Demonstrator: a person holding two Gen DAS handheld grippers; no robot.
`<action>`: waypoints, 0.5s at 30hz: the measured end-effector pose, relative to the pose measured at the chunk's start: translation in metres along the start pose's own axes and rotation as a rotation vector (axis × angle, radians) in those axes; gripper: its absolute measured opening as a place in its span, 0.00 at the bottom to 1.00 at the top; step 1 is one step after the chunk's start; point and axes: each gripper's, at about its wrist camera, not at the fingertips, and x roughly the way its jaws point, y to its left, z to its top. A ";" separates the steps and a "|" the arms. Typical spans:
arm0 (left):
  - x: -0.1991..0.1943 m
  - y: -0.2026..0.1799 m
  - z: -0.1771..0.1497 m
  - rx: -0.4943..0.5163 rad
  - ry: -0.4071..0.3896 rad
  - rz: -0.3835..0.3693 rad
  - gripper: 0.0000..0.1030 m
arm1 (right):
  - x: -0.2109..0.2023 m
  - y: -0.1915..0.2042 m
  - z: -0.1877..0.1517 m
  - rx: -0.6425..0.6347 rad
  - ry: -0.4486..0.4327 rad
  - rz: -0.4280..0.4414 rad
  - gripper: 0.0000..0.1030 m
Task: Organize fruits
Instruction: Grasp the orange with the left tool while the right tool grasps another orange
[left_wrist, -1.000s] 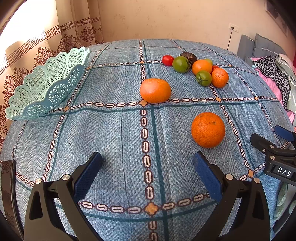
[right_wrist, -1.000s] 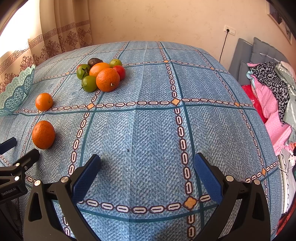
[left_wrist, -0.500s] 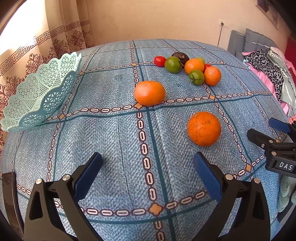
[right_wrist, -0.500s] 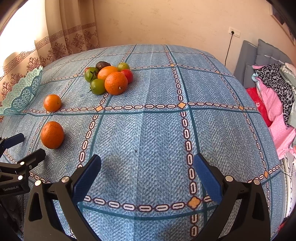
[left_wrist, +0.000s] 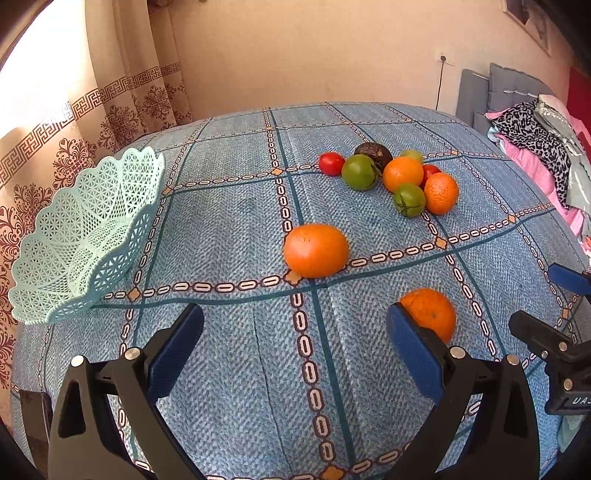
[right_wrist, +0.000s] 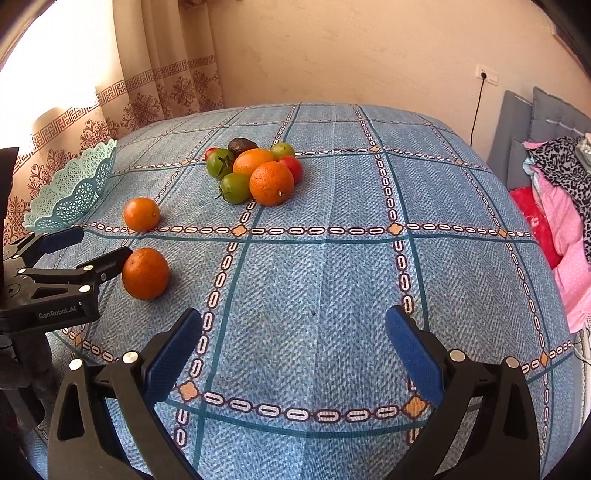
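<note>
The left tool (left_wrist: 295, 332) is held wide open and empty, its right finger (left_wrist: 413, 343) just beside the near orange (right_wrist: 145, 273) on the worktop (right_wrist: 314, 280). The right tool (right_wrist: 293, 339) is likewise spread wide with nothing gripped. Farther out, a second orange (left_wrist: 316, 250), a fruit cluster (left_wrist: 391, 177) and a basket (left_wrist: 85, 236) at the left edge are seen.

A home bedroom: patterned curtains (left_wrist: 122, 99) at a bright window, a padded headboard (right_wrist: 532, 122) with heaped clothes (left_wrist: 543, 147), and a wall socket (right_wrist: 487, 76).
</note>
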 end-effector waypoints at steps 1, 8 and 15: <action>0.000 0.001 0.003 0.001 -0.004 0.000 0.97 | 0.000 0.002 0.001 -0.003 -0.002 0.008 0.95; 0.012 -0.001 0.021 -0.001 -0.011 -0.014 0.96 | 0.000 0.020 0.004 -0.035 -0.004 0.067 0.95; 0.026 0.004 0.034 -0.013 0.010 -0.051 0.83 | 0.004 0.036 0.007 -0.061 0.000 0.109 0.95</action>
